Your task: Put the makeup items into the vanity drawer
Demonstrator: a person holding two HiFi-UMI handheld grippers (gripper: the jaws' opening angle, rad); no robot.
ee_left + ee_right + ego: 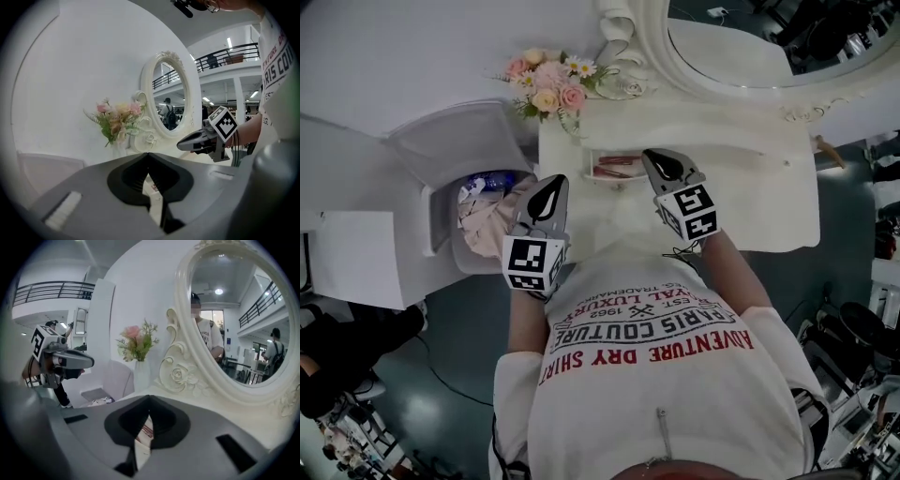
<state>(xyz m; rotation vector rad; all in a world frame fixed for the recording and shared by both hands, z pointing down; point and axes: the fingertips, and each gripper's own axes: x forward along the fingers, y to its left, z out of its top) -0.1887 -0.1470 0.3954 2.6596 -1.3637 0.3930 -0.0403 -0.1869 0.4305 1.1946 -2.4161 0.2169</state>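
A pale chair (450, 145) stands off to the left of the left tongs (553, 187), with a bundle of pinkish stuff (490, 223) on its seat just beside them. The left tongs are closed, tips together, with nothing between them, held above the near left edge of the white table (750, 197). Beyond them stands a bunch of pink and cream flowers (548, 84). Between the two tongs, slightly further back, a shallow white tray (623, 180) lies on the table with reddish makeup items (614, 166) in it. The right tongs (656, 159) hover just right of the tray, also closed and empty. An ornate white mirror (741, 42) rises behind them.
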